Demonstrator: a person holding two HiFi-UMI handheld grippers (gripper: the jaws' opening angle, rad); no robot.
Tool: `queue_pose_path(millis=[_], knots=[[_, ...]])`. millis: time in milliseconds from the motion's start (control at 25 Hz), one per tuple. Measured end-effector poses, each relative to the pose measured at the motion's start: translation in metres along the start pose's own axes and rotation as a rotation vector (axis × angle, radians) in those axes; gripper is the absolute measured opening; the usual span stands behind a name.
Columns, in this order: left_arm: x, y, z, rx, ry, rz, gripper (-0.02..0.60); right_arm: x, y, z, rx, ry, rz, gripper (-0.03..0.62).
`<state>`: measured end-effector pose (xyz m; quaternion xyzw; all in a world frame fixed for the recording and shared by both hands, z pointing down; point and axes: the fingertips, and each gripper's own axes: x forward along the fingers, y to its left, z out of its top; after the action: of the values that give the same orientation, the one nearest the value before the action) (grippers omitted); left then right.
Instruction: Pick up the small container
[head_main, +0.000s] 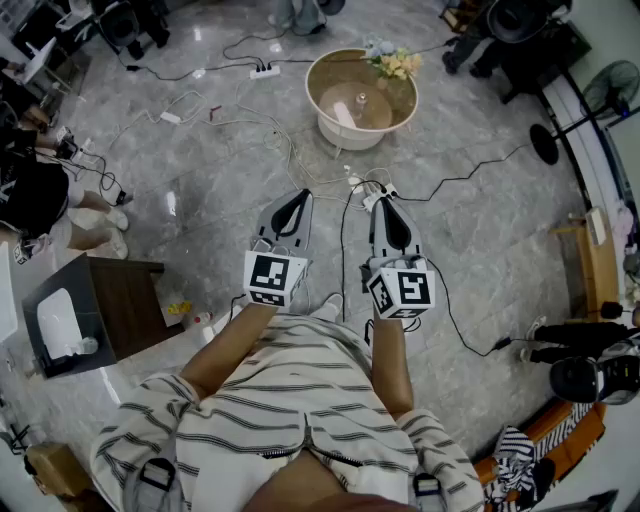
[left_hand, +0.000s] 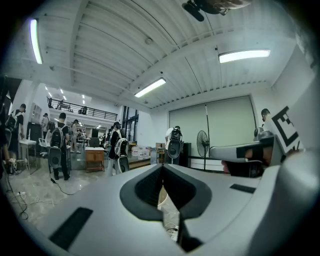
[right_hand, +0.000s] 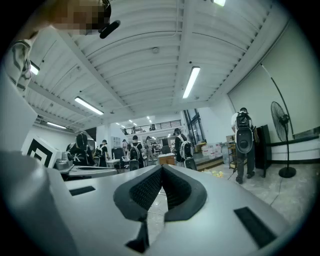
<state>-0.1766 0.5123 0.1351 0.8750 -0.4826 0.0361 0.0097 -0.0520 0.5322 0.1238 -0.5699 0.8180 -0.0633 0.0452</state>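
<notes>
While we stand on a glossy, grey-veined marble floor (head_main: 480, 250), the task has not visibly begun: nothing is lifted and nothing is gripped. The left tongs (head_main: 298, 195) are clenched, dark ribbed pads meeting at the tips with nothing between them. The right tongs (head_main: 385, 202) are clenched and empty too. Both are held level in front of our striped shirt (head_main: 290, 400), side by side and pointing forward. We cannot surely identify the small container. A small pale object (head_main: 358, 104) near the middle of the round desk (head_main: 325, 75) may be it, well ahead of both tongs, so the whole approach, grasp and lift remain. The tongs are smooth, pale grey plastic wedges, each carrying a cube of black-and-white squares. The desk is beige with a raised rim on a white base, with soft yellow and blue flowers (head_main: 393, 62) at its far edge. Thin cables (head_main: 470, 170) trail across the floor.
</notes>
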Motion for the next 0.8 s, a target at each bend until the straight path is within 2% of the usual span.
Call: queue_pose_path(millis=[440, 800], knots=[[0.004, -0.059, -0.003, -0.013, -0.001, 0.000, -0.008, -0.038, -0.034, 0.005, -0.005, -0.038, 0.064, -0.008], [0.019, -0.066, -0.029, -0.001, 0.060, 0.003, -0.003, -0.031, -0.064, -0.012, 0.049, -0.024, 0.050, -0.008]])
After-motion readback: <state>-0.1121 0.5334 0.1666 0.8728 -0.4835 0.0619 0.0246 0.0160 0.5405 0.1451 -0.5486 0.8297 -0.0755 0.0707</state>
